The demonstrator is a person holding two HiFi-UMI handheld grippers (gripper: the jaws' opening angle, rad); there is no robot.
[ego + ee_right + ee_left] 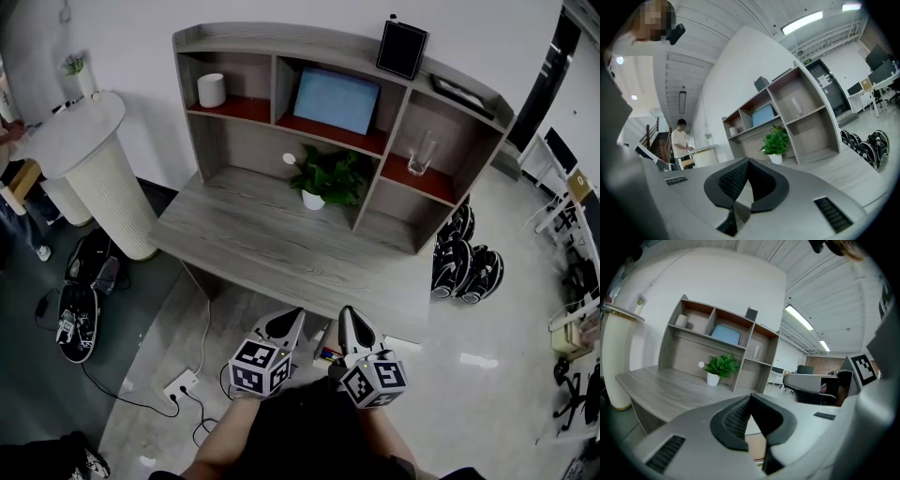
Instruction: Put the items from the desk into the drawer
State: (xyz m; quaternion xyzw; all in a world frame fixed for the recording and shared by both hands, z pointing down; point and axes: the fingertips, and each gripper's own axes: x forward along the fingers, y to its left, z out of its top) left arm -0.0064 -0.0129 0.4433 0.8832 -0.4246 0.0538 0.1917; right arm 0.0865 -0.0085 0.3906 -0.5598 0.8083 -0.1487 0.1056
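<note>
Right in front of you, both grippers sit side by side just short of the desk's near edge, their tips pointing towards it. Your left gripper [286, 323] has its jaws together, pads meeting at the tip with nothing between them. Your right gripper [349, 323] is closed the same way and is also empty.

Between the two grippers, below the near edge, a tan patch [326, 352] with small coloured things on it shows. You cannot tell from here whether that is the drawer.

Past the tips lies the grey wood desk [262, 244]. The potted plant [328, 176] stands upright at the back of the desktop, about midway along its width, tucked under the middle shelf of the hutch [281, 39]. It is well apart from both grippers.

Higher in the hutch:
- A white cylinder [211, 91] stands in the upper left compartment.
- A blue screen [336, 100] leans in the upper middle compartment.
- A glass [422, 153] stands upright on the right shelf.
- A black frame [403, 49] stands on the top board near its right end.

Off the desk's left end is a round white table [80, 131]. Dark bags [466, 258] lie on the floor by the desk's right end.
</note>
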